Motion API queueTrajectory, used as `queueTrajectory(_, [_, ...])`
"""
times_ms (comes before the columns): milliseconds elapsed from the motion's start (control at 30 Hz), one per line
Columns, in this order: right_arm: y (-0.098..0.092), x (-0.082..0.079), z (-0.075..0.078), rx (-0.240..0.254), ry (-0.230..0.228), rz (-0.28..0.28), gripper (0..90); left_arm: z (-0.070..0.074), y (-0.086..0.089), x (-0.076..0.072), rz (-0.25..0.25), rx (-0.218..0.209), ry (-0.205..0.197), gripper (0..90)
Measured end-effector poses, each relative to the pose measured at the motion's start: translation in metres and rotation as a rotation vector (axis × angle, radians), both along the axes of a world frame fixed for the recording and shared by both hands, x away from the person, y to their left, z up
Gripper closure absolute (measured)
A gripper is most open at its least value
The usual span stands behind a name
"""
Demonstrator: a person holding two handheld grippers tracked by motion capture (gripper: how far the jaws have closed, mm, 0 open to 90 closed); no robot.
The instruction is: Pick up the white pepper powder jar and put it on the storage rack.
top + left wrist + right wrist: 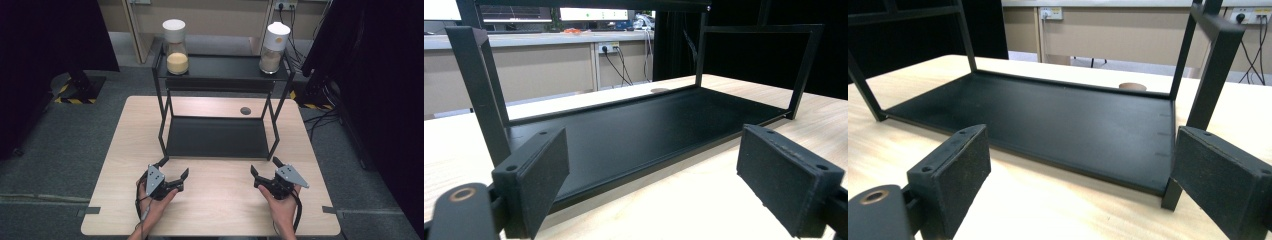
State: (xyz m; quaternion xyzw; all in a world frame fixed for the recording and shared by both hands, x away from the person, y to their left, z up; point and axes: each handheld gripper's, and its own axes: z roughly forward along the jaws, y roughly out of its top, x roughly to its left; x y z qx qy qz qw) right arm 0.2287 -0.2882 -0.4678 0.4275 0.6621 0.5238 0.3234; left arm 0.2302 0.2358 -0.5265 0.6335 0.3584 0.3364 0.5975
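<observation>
Both tongs sit nearest, low over the table (215, 210): left tongs (173, 168) and right tongs (264, 167), each spread wide w/ nothing between the pads, so released. No earlier frame to compare. Just ahead of both stands the black rack (217, 137), its lower shelf bare, prob. the drop spot. Up on its top shelf, well beyond the tongs, two jars wait: yellow-fill jar (176, 47) ahead of the left, pale-fill jar (273, 48) ahead of the right. Tongs look staged symmetrically, one per jar, ready to reach up.
</observation>
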Motion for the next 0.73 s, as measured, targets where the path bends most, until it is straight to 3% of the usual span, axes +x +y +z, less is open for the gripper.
queueTrajectory(633, [0.001, -0.006, -0.019, -0.02, 0.017, 0.002, 8.6, 0.0, 0.0, 0.0, 0.0, -0.003, 0.001, 12.9])
queueTrajectory(733, [0.0, -0.005, -0.018, -0.012, 0.017, 0.006, 7.9, 0.002, 0.001, 0.002, -0.001, -0.015, 0.024, 13.3])
